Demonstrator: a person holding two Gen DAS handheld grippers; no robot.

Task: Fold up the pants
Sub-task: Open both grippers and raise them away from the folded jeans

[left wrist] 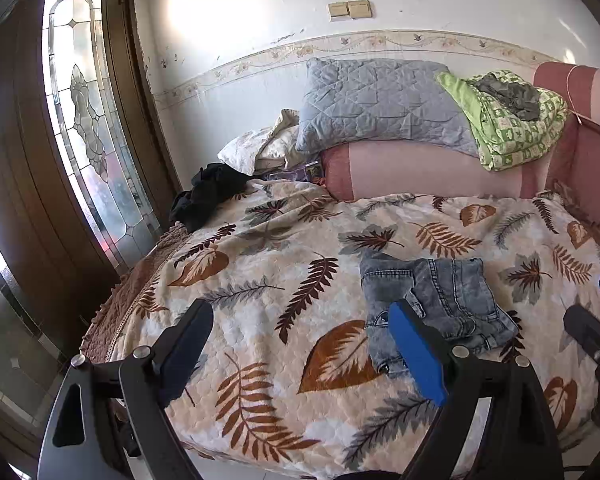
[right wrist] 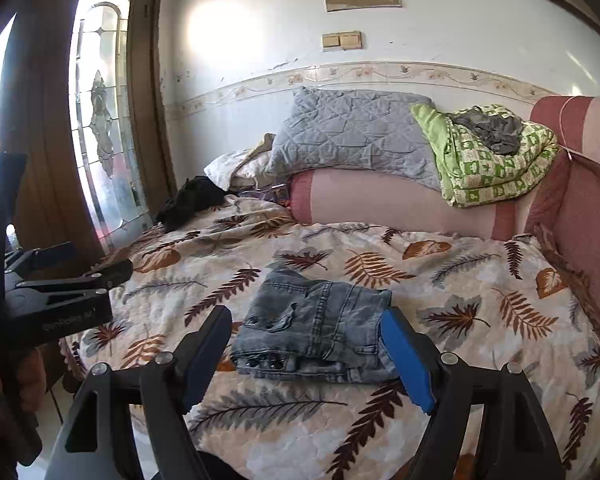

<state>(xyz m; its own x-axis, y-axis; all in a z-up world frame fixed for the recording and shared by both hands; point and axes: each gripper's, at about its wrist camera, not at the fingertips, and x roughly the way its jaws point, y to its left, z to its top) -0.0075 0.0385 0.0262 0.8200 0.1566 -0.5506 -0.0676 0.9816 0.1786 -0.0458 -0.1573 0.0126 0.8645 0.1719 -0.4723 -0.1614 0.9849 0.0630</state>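
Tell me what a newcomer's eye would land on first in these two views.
The folded grey-blue jeans stand out first, lying in a compact bundle on the leaf-patterned bedspread near the front edge of the bed. The right gripper frames them with open jaws, holding nothing, and the left gripper is open too, to their left. Behind, a grey quilted pillow and a green patterned blanket rest on a pink bolster by the wall.

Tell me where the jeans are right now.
The folded jeans lie on the leaf-print bedspread near its front edge: centred ahead of the open right gripper, right of centre in the left wrist view.
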